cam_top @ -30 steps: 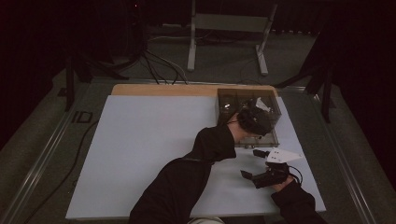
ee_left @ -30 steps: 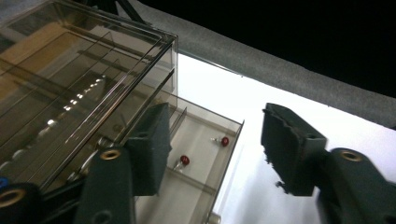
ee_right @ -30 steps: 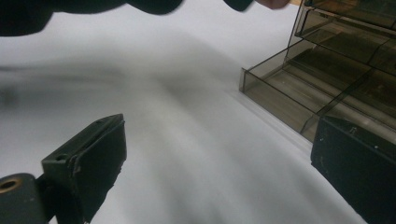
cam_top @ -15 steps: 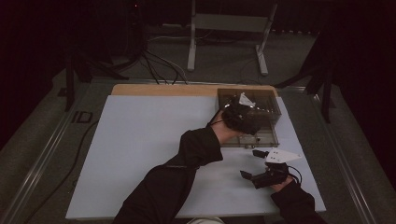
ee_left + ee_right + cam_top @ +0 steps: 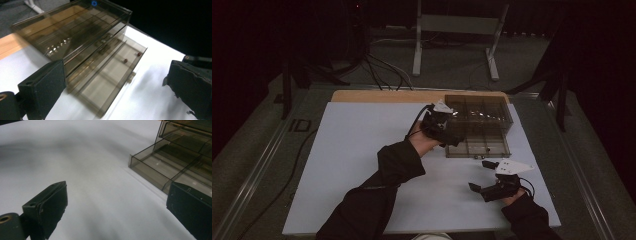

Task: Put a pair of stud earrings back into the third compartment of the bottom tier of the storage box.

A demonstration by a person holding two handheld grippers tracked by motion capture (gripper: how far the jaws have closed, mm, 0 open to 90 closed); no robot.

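Evidently unfinished: the smoky drawer box (image 5: pixel 479 125) stood at the desk's far right edge, bottom drawer (image 5: pixel 478 146) pulled out, while left gripper (image 5: pixel 451 131), jaws just spread, and right gripper (image 5: pixel 482 175) gaped empty.

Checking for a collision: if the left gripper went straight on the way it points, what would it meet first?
Probably the smoky drawer box, or its pulled-out bottom drawer; the left gripper is open, nothing between its jaws.
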